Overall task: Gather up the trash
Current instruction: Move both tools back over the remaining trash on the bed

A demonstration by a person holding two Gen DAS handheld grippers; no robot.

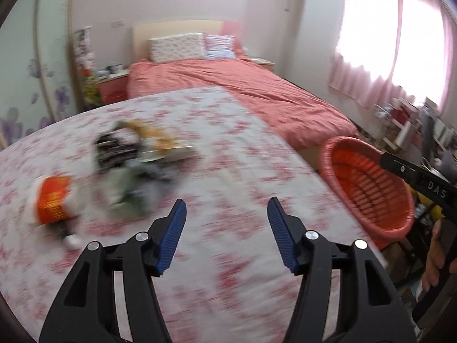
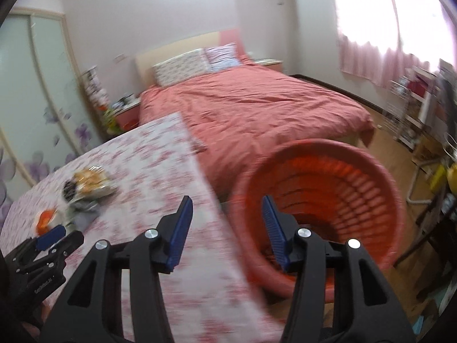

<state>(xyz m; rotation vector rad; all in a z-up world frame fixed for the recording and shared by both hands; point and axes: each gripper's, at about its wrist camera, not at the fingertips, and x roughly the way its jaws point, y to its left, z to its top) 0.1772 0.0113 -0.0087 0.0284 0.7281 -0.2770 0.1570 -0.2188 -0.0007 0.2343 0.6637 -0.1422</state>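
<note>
A large round orange-red plastic basket with slotted walls (image 2: 317, 200) stood off the right edge of the table with the red-and-white floral cloth (image 1: 217, 188); what showed of its inside held nothing, though its near floor was hidden behind the right gripper's fingers. In the left wrist view the same basket (image 1: 368, 185) sat at the far right, its near rim crossed by a black bar of the other tool.

Behind both lay the wide bed under a salmon-pink cover (image 2: 257, 108), with two patterned pillows at its far end.

The trash lay in a loose heap on the left part of the table: crumpled wrappers in yellow, black and grey-green (image 1: 137, 157), and just left of them an orange-red paper cup tipped on its side (image 1: 54, 200). From the right wrist the heap (image 2: 88, 185) and the cup (image 2: 45, 221) appeared smaller and farther left. Motion blur smeared all of it, so the single pieces could not be told apart.

The left gripper (image 1: 227, 208) hung over bare cloth, near the heap but clear of it, its blue ribbed fingers spread wide and holding nothing. The right gripper (image 2: 227, 204) was equally wide apart and empty, straddling the table's right edge and the basket's near rim in the frame.

At the lower right of the left wrist view, part of a hand (image 1: 434, 260) was cut off by the frame.
</note>
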